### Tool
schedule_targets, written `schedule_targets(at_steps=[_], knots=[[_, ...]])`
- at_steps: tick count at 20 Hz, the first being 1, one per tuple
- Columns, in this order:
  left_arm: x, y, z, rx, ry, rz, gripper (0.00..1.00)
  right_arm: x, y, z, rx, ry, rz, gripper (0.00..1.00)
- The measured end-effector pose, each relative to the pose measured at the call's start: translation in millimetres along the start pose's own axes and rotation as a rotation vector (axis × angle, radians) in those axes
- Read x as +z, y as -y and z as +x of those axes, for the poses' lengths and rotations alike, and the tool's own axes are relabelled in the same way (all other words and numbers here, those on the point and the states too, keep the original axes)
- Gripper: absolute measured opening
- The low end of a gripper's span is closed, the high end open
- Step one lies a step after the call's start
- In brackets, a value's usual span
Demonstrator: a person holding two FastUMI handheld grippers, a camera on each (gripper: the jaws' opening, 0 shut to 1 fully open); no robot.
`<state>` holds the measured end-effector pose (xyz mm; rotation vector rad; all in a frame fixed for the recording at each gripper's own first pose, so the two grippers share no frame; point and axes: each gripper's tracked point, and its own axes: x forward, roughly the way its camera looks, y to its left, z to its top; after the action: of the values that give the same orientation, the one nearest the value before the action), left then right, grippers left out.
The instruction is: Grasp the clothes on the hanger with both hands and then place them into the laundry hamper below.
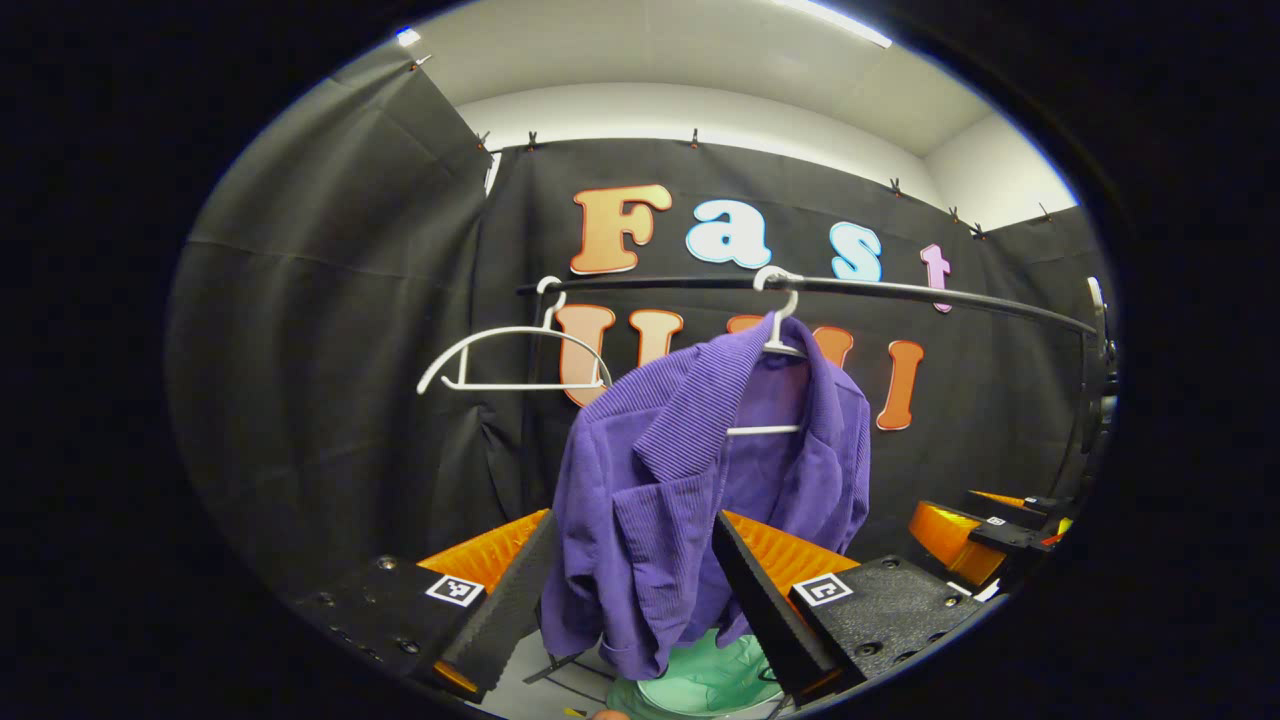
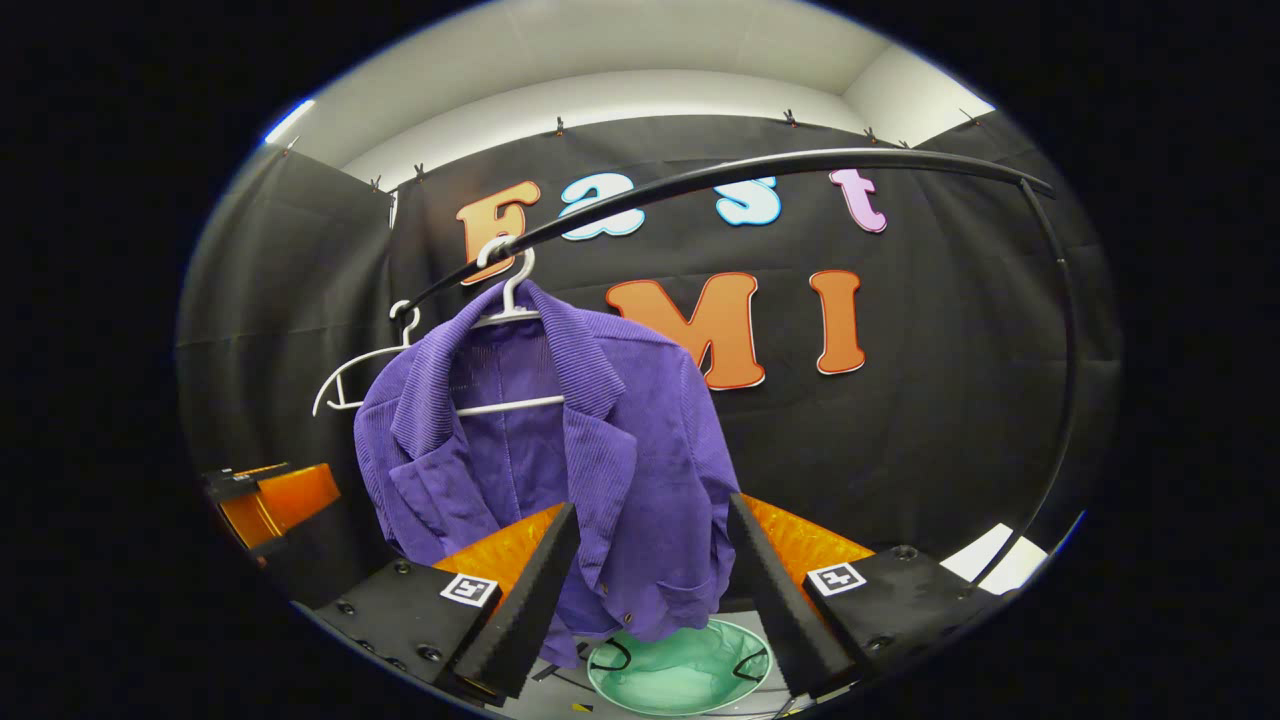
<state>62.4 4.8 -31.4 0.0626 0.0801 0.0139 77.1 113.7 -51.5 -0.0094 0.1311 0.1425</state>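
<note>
— While the jacket [image 1: 700, 480] hangs on its hanger [image 1: 775, 340] above the hamper [image 2: 680, 670], are both grippers wide?
— Yes, left gripper [image 1: 630, 590] and right gripper [image 2: 650, 590] gape; we close in, each pinching a shoulder.

Bare white hanger [image 1: 510, 355] on rail [image 1: 900, 292]

No readable text, brand or number on any object. Only signs: small square black-and-white fiducial marker tags, not legible as text, one on each side of the left tongs [image 1: 628, 610] body and one on each side of the right tongs [image 2: 650, 600] body.
</note>
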Motion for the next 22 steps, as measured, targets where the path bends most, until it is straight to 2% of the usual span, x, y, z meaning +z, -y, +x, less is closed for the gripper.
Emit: schedule_targets(at_steps=[1, 2, 3, 4, 5, 7, 8, 10, 11, 14, 16, 22], knots=[[-4, 6, 4, -0.014, -0.007, 0.0, 0.97, -3, -7, 4, 0.013, -0.01, -0.002, 0.97], [-5, 10, 9, -0.017, -0.011, -0.002, 0.97, -5, -12, 9, 0.021, -0.021, -0.004, 0.88], [-7, 13, 14, -0.019, -0.012, -0.009, 0.97, -4, -15, 13, 0.027, -0.022, -0.008, 0.96], [-8, 17, 21, -0.024, -0.015, -0.018, 0.97, -3, -17, 18, 0.029, -0.018, -0.007, 0.96], [-8, 21, 27, -0.035, -0.003, -0.031, 0.97, -4, -19, 25, 0.031, -0.021, -0.004, 0.87], [-4, 17, 45, -0.01, 0.024, -0.036, 0.98, -8, -23, 38, 0.037, -0.028, 0.004, 0.9], [-6, 17, 54, -0.007, 0.024, -0.03, 0.97, -11, -26, 44, 0.047, -0.037, 0.009, 0.68], [-10, 19, 68, 0.004, 0.021, -0.007, 0.97, -18, -31, 62, 0.062, -0.049, 0.013, 0.68], [-12, 17, 76, 0.023, 0.017, 0.002, 0.96, -22, -33, 71, 0.07, -0.057, 0.014, 0.79], [-25, 18, 96, 0.054, -0.013, -0.004, 0.98, -35, -37, 97, 0.067, -0.081, 0.03, 0.79], [-31, 12, 106, 0.078, -0.024, 0.004, 0.97, -40, -37, 113, 0.066, -0.091, 0.036, 0.83], [-39, 9, 125, 0.094, -0.017, 0.01, 0.98, -59, -40, 149, 0.086, -0.105, 0.043, 0.82]])
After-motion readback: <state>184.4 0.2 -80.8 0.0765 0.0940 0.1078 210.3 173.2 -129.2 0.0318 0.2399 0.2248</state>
